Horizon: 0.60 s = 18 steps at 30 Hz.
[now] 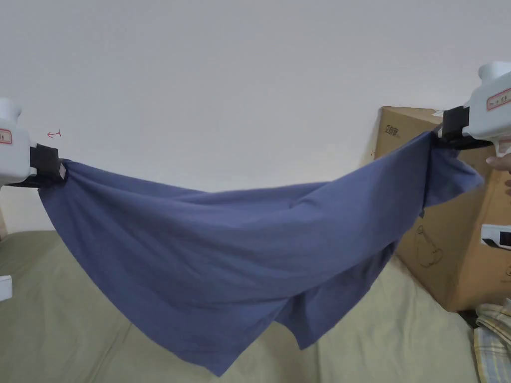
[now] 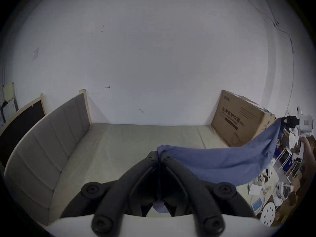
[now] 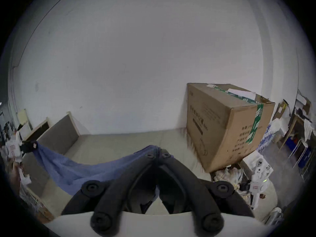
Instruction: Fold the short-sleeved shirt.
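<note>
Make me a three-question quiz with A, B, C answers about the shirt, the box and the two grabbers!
1. Where is the cardboard box?
A. on the bed, by the right gripper
B. on the floor under the bed
C. on top of the shirt

2. What colour is the shirt?
A. red
B. blue
C. yellow

3. How is the shirt held?
A. lying folded on the bed
B. hanging from one gripper
C. stretched in the air between the left gripper and the right gripper

Answers: 1 A, the box stands on the bed at the right; 2 B, the cloth is plainly blue; 3 C, each gripper is shut on one end.
</note>
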Available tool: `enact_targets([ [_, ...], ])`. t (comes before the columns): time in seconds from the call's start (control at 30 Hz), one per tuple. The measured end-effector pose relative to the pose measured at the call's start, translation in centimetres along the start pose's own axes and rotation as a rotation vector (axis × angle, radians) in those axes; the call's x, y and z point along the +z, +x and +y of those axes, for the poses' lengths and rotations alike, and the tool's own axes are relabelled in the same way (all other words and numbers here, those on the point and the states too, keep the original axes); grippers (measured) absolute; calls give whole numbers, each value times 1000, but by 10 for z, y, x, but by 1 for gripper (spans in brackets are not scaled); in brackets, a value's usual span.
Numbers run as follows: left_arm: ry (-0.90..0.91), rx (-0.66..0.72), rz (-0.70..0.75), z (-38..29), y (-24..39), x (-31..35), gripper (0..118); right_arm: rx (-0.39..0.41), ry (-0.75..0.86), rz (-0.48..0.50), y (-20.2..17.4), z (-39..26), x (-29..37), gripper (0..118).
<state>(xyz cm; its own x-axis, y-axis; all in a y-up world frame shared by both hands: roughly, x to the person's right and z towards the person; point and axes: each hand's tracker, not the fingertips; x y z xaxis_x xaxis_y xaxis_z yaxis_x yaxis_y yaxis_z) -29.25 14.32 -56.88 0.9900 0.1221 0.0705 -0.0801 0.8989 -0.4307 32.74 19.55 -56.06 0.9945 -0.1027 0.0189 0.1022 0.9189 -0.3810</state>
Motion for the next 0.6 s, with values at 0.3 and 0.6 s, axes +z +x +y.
enact_targets([
  [0.3, -29, 62, -17, -32, -22, -75, 0, -39, -37, -38, 32, -45, -75, 2],
  [0.6, -556, 86, -5, -290, -49, -119, 0, -63, -599, -34, 74, -338, -118, 2],
])
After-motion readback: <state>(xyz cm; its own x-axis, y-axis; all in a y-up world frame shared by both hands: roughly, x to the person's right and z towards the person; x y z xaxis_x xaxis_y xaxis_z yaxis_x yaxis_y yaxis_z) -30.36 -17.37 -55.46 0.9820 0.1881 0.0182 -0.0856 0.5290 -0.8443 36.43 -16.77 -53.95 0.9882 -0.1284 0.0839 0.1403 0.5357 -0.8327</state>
